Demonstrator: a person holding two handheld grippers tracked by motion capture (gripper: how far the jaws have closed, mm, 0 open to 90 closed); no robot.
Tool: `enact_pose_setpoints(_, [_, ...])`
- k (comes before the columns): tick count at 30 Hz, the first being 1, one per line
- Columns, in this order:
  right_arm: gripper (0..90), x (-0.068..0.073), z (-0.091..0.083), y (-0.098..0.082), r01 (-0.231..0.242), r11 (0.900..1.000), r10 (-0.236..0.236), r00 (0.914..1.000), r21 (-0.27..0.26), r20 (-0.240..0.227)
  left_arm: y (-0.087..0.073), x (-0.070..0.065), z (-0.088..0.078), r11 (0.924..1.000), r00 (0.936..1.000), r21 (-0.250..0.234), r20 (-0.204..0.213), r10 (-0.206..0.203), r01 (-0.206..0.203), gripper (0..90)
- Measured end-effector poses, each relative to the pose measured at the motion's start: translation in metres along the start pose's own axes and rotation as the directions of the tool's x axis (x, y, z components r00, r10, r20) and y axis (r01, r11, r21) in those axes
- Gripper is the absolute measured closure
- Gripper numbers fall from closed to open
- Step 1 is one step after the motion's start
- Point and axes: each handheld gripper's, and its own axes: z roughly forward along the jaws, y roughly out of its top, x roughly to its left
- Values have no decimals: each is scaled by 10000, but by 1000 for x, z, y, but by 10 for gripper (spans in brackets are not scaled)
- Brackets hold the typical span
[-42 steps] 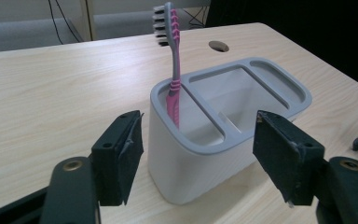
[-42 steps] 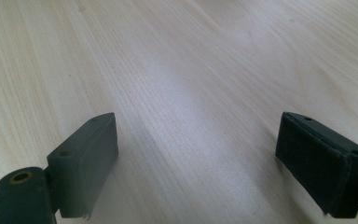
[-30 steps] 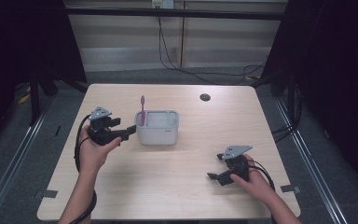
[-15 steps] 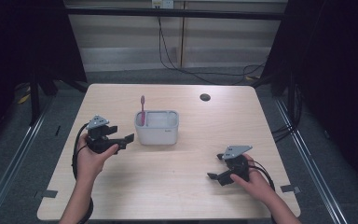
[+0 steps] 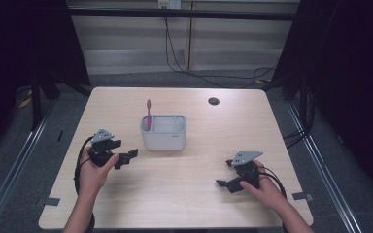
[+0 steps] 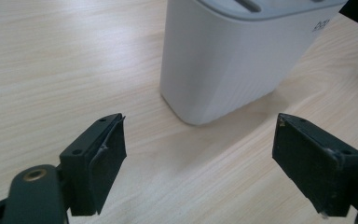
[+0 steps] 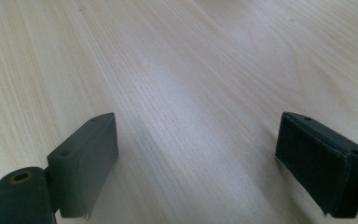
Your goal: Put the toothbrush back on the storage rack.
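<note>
A white holder [image 5: 164, 132] stands a little back of the middle of the wooden table [image 5: 189, 204], and a pink toothbrush [image 5: 148, 114] rises upright out of its left end, its head well above the rim. The left gripper [image 5: 128, 156] is held low over the table just to the left of the holder and a bit nearer the person, pointing toward the holder's near left corner but not touching it. In the left gripper view that rounded corner of the holder [image 6: 233, 56] sits just beyond the two black jaws, a strip of bare wood between them and it. The jaws have just been opening and now stand wide apart with nothing between them.

The right gripper [image 5: 222, 180] is well off to the right, near the front edge, far from the holder and the toothbrush, its tips pointing left. In the right gripper view the right gripper [image 7: 196, 158] has its jaws spread wide over plain wood grain, gripping nothing. A small dark round spot [image 5: 213, 101] lies near the table's far edge, behind and to the right of the holder.
</note>
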Motion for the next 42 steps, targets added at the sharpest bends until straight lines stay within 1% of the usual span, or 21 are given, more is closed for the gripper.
enact_pose_setpoints(1, [124, 0, 0, 0, 0, 10000, 0, 10000, 0, 0, -1, 0, 0, 10000, 10000, 4, 49, -33, 33, 172])
enact_pose_setpoints(5, [124, 0, 0, 0, -1, 10000, 1, 10000, 1, -1, -7, 2, 3, 9999, 9999, 38, 99, 98, -98, 171])
enact_pose_setpoints(6, [124, 0, 0, 0, -15, 10000, 15, 10000, 4, 1, -8, 2, 3, 10000, 9999, 4, 85, 71, -71, 171])
enact_pose_setpoints(7, [124, 0, 0, 0, -13, 10000, 13, 10000, 3, 3, -10, 3, 4, 9997, 9997, 71, 96, 223, -224, 172])
enact_pose_setpoints(9, [124, 0, 0, 0, 2, 10000, -2, 10000, -1, 2, -13, 4, 5, 9993, 9993, 42, 27, 373, -373, 172])
enact_pose_setpoints(12, [124, 0, 0, 0, 2, 10000, -2, 10000, 0, 0, -17, 4, 6, 9983, 9986, 222, 76, 530, -531, 175])
enact_pose_setpoints(13, [124, 0, 0, 0, -4, 10000, 4, 10000, 2, 0, -17, 3, 7, 9983, 9986, 252, 77, 518, -520, 174])
enact_pose_setpoints(16, [124, 0, 0, 0, 1, 10000, -1, 10000, -1, 0, -21, 3, 9, 9965, 9979, 530, 6, 640, -639, 174])
enact_pose_setpoints(17, [124, 0, 0, 0, 5, 10000, -5, 10000, -1, -1, -22, 3, 10, 9949, 9969, 644, -31, 784, -780, 173])
enact_pose_setpoints(18, [124, 0, 0, 0, 2, 10000, -2, 10000, -1, 0, -23, 3, 10, 9942, 9966, 699, -49, 822, -817, 173])
enact_pose_setpoints(21, [124, 0, 0, 0, 2, 10000, -2, 10000, 0, 0, -24, 2, 11, 9941, 9963, 688, -124, 854, -844, 175])
enact_pose_setpoints(23, [124, 0, 0, 0, -3, 10000, 3, 10000, 3, 0, -25, 2, 11, 9937, 9964, 734, -80, 850, -842, 174])
enact_pose_setpoints(25, [124, 0, 0, 0, 2, 10000, -2, 10000, 0, -1, -27, 2, 13, 9914, 9955, 914, -50, 944, -936, 173])
enact_pose_setpoints(28, [124, 0, 0, 0, 6, 10000, -6, 10000, 0, 0, -30, 2, 15, 9889, 9951, 1124, -114, 986, -967, 176])
enact_pose_setpoints(32, [124, 0, 0, 0, -2, 10000, 2, 10000, 2, 0, -33, 5, 15, 9864, 9934, 1243, -268, 1117, -1076, 177])
enact_pose_setpoints(35, [124, 0, 0, 0, 4, 10000, -4, 10000, 1, 1, -37, 7, 16, 9824, 9907, 1389, -362, 1314, -1252, 179])
enact_pose_setpoints(36, [124, 0, 0, 0, 9, 10000, -9, 10000, -1, 2, -38, 8, 16, 9827, 9913, 1413, -388, 1261, -1195, 179])
enact_pose_setpoints(38, [123, 0, 0, 0, 5, 10000, -5, 10000, -1, 1, -40, 10, 17, 9804, 9904, 1525, -399, 1324, -1249, 180])
enact_pose_setpoints(40, [124, 0, 0, 0, 3, 10000, -3, 10000, -1, 0, -42, 11, 17, 9799, 9902, 1566, -461, 1319, -1233, 180])
enact_pose_setpoints(41, [124, 0, 0, 0, 2, 10000, -2, 10000, 0, 0, -42, 12, 17, 9770, 9887, 1648, -419, 1437, -1350, 179])
enact_pose_setpoints(42, [124, 0, 0, 0, -10, 10000, 10, 10000, 6, 2, -43, 11, 18, 9780, 9891, 1628, -466, 1398, -1305, 180])
